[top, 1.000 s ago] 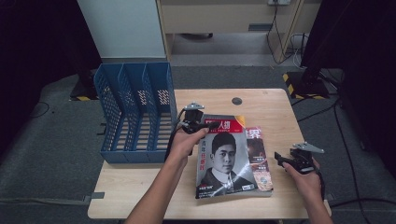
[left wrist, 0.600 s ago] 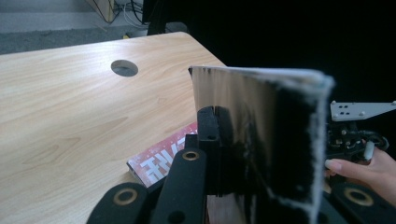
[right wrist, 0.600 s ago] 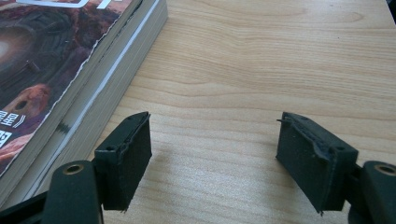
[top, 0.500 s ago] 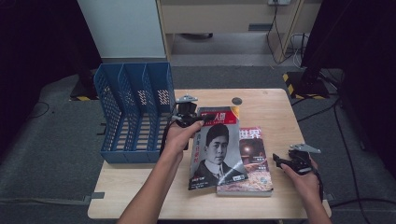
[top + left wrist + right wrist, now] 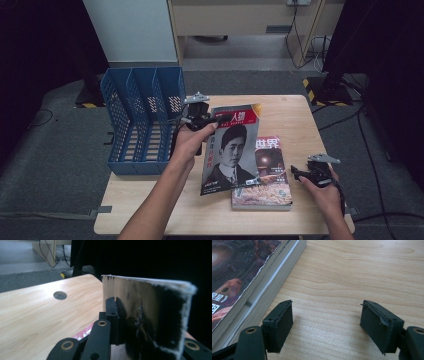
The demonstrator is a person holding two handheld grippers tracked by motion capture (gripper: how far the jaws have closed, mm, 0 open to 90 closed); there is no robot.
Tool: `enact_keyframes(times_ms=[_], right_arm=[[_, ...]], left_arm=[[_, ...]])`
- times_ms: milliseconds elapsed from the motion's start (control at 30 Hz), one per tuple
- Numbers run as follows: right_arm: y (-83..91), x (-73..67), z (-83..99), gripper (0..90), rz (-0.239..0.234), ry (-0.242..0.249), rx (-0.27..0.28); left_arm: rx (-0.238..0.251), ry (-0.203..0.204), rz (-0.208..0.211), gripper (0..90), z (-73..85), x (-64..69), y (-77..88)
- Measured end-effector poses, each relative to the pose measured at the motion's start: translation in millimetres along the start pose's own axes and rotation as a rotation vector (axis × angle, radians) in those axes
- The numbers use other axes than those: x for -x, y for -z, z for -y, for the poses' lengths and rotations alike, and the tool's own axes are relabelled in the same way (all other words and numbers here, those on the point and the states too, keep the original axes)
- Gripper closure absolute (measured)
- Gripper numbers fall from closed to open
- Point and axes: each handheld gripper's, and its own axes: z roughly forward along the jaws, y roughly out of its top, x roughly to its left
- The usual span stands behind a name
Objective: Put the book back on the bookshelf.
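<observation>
Room to move looks good on my side: bare wood lies between the wooden table's (image 5: 300,107) far edge and the stack, and more to the right. My left gripper (image 5: 210,121) is clamped on the top edge of the portrait magazine (image 5: 231,150), which hangs tilted above the second magazine (image 5: 267,172) lying flat. My right gripper (image 5: 327,325) rests with jaws apart and empty, just beside that magazine's spine. A blue file rack (image 5: 140,117) stands at the table's left; grey floor surrounds us.
</observation>
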Motion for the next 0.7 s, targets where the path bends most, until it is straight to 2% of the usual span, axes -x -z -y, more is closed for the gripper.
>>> enact_keyframes(times_ms=[167,400,600,700], right_arm=[[-0.4,-1.8,-0.3,25.7,-0.001,0.003,-0.004],[-0.4,-2.1,-0.3,25.8,0.003,0.012,-0.003],[-0.4,-1.9,-0.3,25.7,-0.002,0.022,-0.006],[0.4,-3.4,0.3,25.4,-0.002,0.007,-0.008]], left_arm=[[0.042,-0.005,0.003,86.0,-8.9,3.1,8.4],[0.077,-0.032,-0.026,86.0,-22.0,5.7,22.4],[0.105,-0.025,-0.046,86.0,-27.1,-0.4,37.3],[0.117,-0.03,-0.058,86.0,-31.7,-1.7,45.9]])
